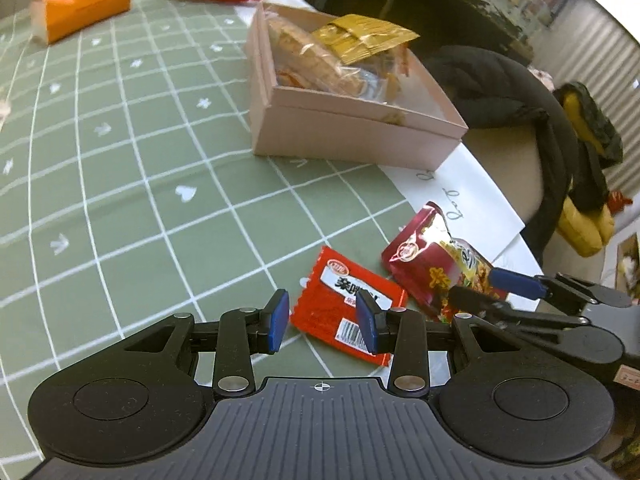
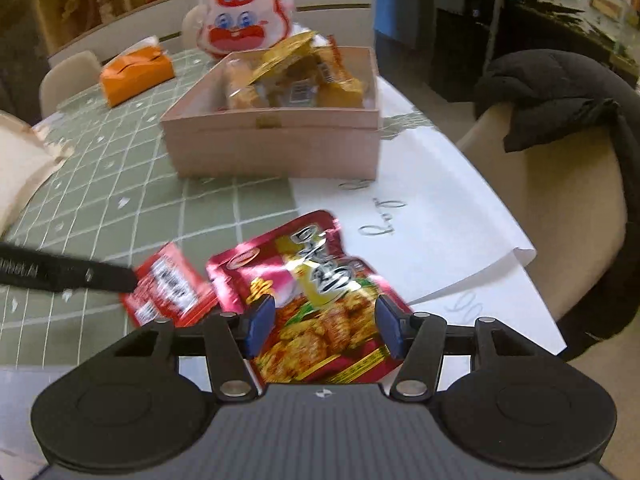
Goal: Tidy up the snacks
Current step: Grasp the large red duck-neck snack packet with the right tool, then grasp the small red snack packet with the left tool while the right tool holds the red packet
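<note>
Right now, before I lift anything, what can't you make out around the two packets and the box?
- Left wrist view: whether the left gripper pinches the small red foil packet; its own pad covers the packet's edge.
- Right wrist view: that packet's print, motion-blurred.
- Both views: floor of the pink cardboard box, hidden by walls and heaped snacks.

I see a sage-green cloth (image 1: pixel 120 152) gridded white, a pale pink box (image 1: pixel 352 136), an orange pack (image 1: pixel 86 6), two red packets (image 1: pixel 344 312) (image 2: pixel 320 312).

Both views are taken close above the table (image 1: pixel 120 168), angled downward; the pink box (image 1: pixel 344 136) and two red packets are shared.
</note>
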### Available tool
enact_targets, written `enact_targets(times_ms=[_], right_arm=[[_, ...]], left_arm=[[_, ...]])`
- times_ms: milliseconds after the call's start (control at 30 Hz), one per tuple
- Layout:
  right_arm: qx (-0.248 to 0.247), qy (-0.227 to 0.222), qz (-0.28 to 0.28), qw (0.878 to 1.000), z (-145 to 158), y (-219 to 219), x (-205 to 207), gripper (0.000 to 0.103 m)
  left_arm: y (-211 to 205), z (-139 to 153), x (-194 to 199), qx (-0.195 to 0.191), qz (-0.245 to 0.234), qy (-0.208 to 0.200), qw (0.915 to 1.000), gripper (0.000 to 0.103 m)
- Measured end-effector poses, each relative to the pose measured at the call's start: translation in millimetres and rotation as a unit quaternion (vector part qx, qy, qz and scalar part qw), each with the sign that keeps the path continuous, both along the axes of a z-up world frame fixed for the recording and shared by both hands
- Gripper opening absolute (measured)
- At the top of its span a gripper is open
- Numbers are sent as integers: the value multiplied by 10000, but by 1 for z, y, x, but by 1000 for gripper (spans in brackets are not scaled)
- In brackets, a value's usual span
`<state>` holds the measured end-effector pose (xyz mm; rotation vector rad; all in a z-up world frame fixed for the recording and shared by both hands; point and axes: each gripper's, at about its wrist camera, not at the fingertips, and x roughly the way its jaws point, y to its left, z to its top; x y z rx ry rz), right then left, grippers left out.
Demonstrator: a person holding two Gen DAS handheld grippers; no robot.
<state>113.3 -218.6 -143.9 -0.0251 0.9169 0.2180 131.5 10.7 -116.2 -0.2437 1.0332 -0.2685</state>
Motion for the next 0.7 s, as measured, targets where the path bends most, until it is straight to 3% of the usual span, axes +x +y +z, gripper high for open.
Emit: enact_targets(times_ms=[100,200,267,367,433,600,700], right_arm=[[-130,1,48,9999,-6,6,-1,62],[-113,17,18,9999,-5,6,-1,64],[-107,51,-7,9999,-4,4,-1,64],[-77,76,-146,9998,-2,-5,-2,64],[-10,106,-275,9996,0,-13,-3,64],[84,215,-441,9988,-2,-25,-6,65],[83,236,-454,9987,-3,-25,-9,66]], left_arm=[[-18,6,-4,329,-609,-341,9970,41],[-44,3,-10,1054,-1275,-563,9846,42],[-55,-3,-11,1318,-1513,-517,9783,42],[-65,-9,-13,1473,-1769,-476,9720,46],[-67,-9,-13,1429,-1863,-463,9710,52],[-67,-10,-12,1352,-1939,-465,9706,53],[-72,-11,-14,1476,-2148,-522,9640,60]])
